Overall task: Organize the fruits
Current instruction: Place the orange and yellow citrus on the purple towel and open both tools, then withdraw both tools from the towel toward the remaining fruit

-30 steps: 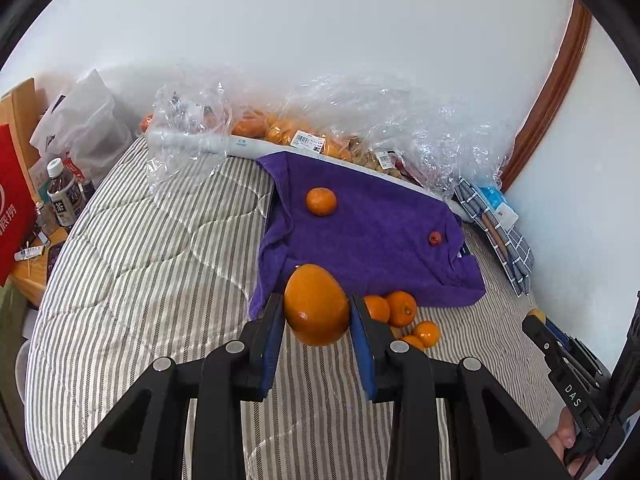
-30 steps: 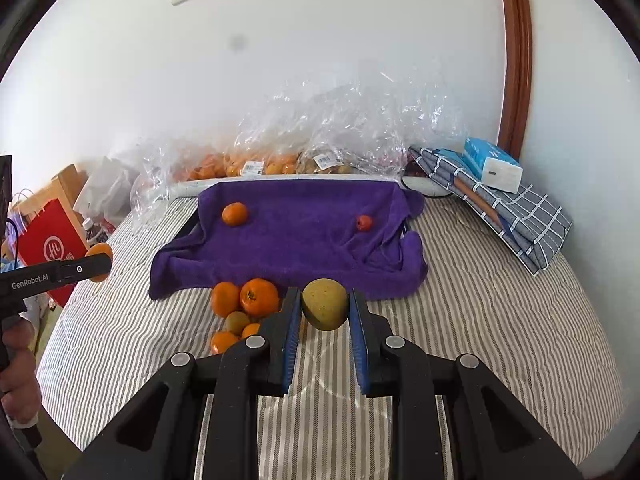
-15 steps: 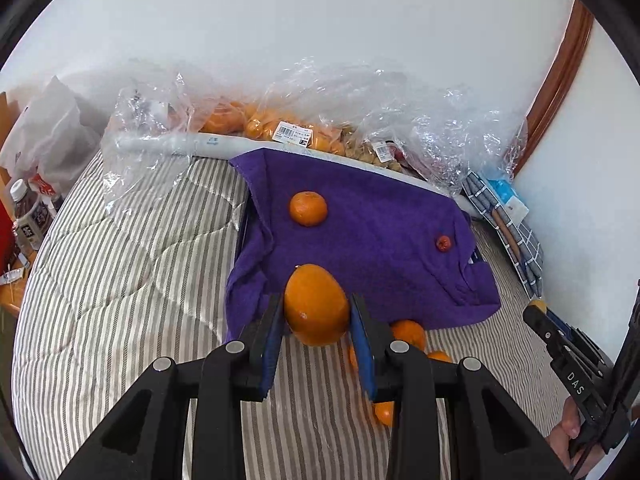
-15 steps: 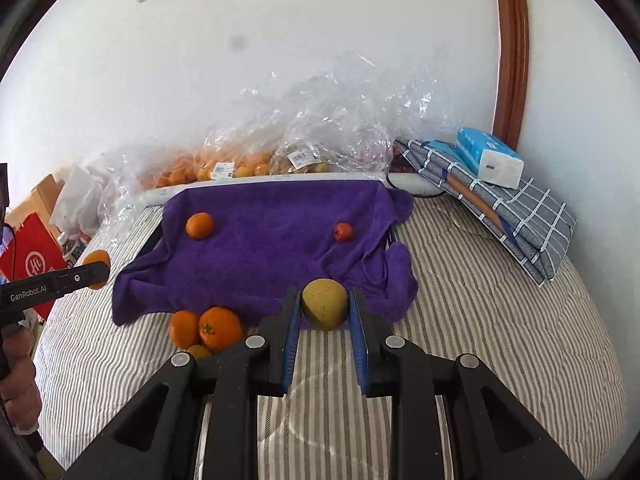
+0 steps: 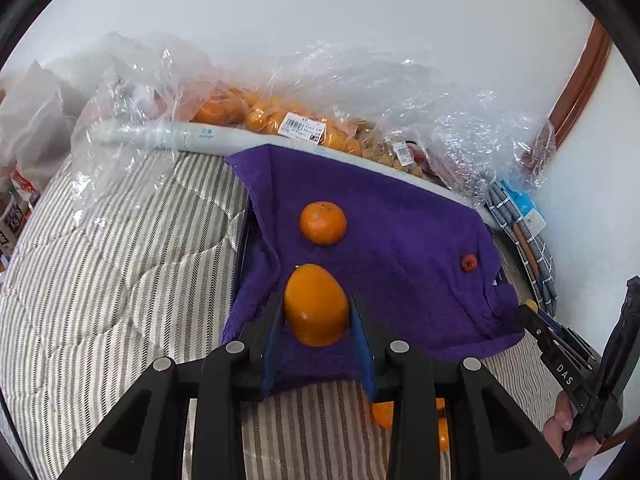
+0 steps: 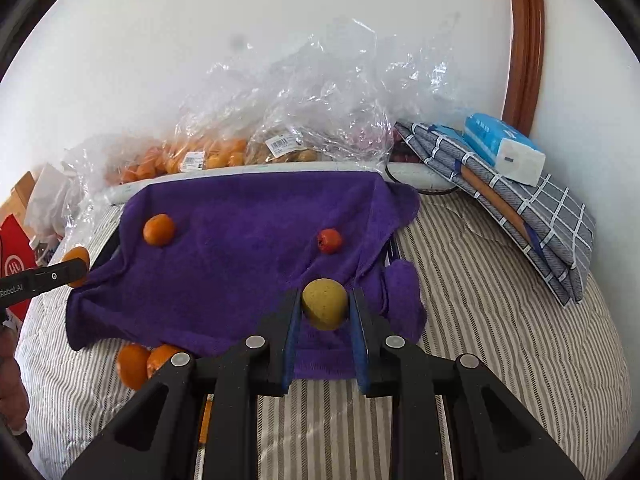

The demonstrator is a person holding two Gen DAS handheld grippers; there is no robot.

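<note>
On a striped bed (image 5: 112, 280) draped with a purple towel (image 5: 400, 240), the left gripper (image 5: 318, 316) was clamped on an oval orange (image 5: 316, 306), its blue-padded jaws pressed against both sides of the fruit above the towel's near left edge. Just beyond it, a round mandarin (image 5: 323, 223) lay on the towel, and farther right a small red fruit (image 5: 468, 263) sat on the same cloth. Clear plastic bags (image 5: 304, 120) of oranges and other produce were heaped along the white wall behind the towel.

The right gripper (image 6: 325, 312) gripped a yellow-green fruit (image 6: 324, 303) between its jaws, held over the towel's near right corner. In the right wrist view, loose oranges (image 6: 140, 362) lay on the striped cover at the towel's near left edge, partly tucked against the cloth. To the far right, a folded checked cloth (image 6: 532, 216) leaned near the wall with a blue tissue pack (image 6: 502, 150) on top. A brown wooden door frame (image 6: 524, 40) rose behind it.
</note>
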